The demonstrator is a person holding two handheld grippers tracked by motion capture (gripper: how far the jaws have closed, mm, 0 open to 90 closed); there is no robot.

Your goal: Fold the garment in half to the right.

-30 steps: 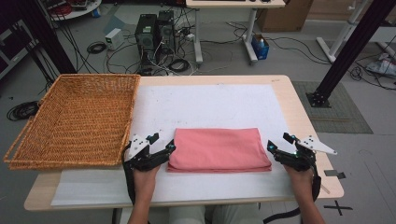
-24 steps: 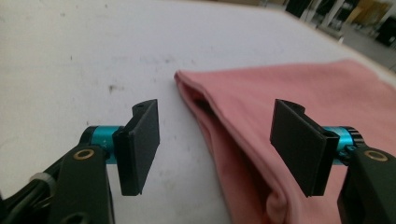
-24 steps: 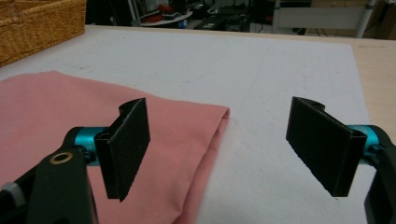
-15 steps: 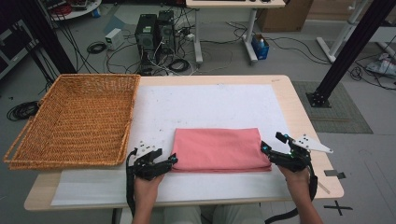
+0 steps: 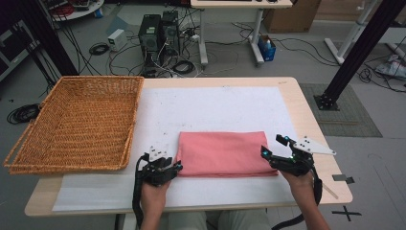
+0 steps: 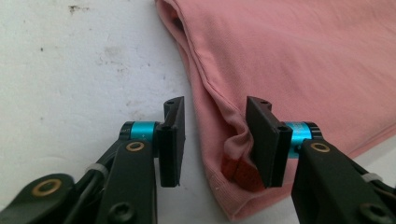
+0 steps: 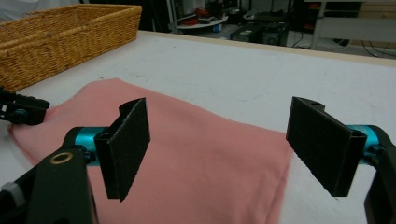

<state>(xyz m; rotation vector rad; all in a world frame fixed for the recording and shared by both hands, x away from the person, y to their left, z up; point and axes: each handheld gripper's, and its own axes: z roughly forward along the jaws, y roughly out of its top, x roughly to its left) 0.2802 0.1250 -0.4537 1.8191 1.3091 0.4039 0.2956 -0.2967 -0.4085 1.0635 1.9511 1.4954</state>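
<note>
Cloth, one; basket, one

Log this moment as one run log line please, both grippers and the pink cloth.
left gripper: jaws just closing around folded pink cloth corner, not yet clamped | right gripper: jaws open over its other end | basket: empty

Folded pink cloth: a flat rectangle, long edges running 9 to 3 o'clock, laid on the white sheet toward the table's 6 o'clock edge. Layered folds are seen along its 9 o'clock end, where one corner is bunched and lifted.
</note>
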